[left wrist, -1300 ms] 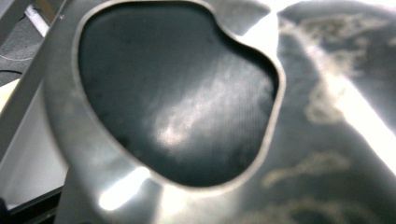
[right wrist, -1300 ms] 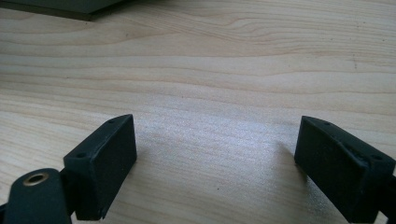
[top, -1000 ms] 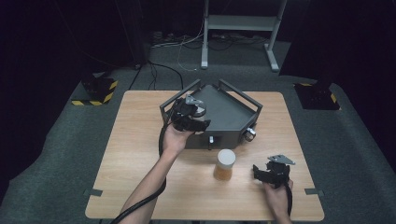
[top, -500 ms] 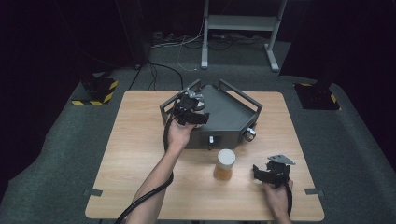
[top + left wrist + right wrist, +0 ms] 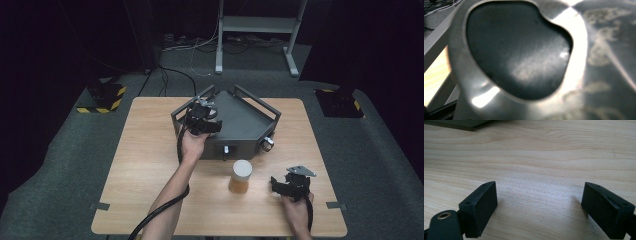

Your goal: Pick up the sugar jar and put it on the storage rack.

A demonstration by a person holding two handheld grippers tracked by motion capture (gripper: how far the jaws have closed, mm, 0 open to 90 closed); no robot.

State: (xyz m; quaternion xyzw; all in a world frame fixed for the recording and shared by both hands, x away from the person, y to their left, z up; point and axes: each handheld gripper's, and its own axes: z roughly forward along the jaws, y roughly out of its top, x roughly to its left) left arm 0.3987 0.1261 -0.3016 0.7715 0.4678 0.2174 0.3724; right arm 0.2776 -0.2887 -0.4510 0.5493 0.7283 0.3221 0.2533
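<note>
The left claw (image 5: 202, 118) has edged further over the grey metal tray (image 5: 250, 120) at frame centre, grip state unclear; right claw (image 5: 292, 184), spread, rests lower right on the counter (image 5: 145, 150). Advance slowly.

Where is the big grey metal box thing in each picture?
High view: the grey metal box sits at the table's far middle, under the left gripper.
Left gripper view: its shiny grey surface is right up close.
Right gripper view: just its edge, top left.
Shared landmark: the wooden table.
</note>
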